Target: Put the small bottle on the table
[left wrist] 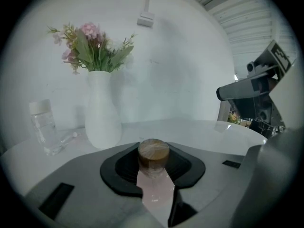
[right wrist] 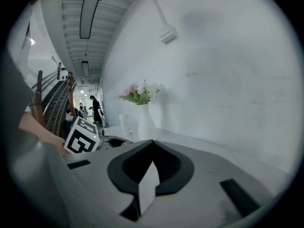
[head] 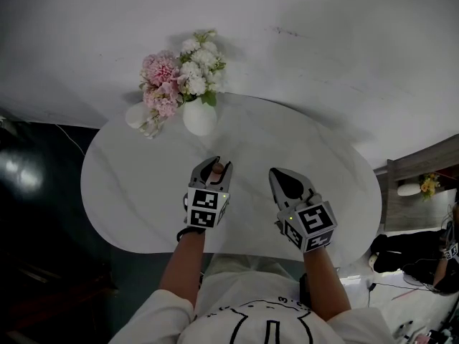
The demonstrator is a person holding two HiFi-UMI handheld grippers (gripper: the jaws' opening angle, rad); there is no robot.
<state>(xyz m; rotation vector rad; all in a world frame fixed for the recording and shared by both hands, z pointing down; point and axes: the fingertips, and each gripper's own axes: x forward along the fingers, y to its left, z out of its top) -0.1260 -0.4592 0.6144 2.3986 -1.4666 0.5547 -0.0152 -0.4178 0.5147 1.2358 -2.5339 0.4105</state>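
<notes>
the small bottle [left wrist: 155,186] looks clear, with a brown wood-like cap [left wrist: 153,151]. the tabletop [head: 143,192] is smooth and a bit shiny. the vase [left wrist: 100,115] looks white and matt.

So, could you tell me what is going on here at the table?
A person holds a gripper in each hand over the white table. The left gripper is clamped on the small bottle with a brown cap, near the table's middle, in front of the white vase of flowers. I cannot tell whether the bottle touches the tabletop. The right gripper is shut and empty beside it.
</notes>
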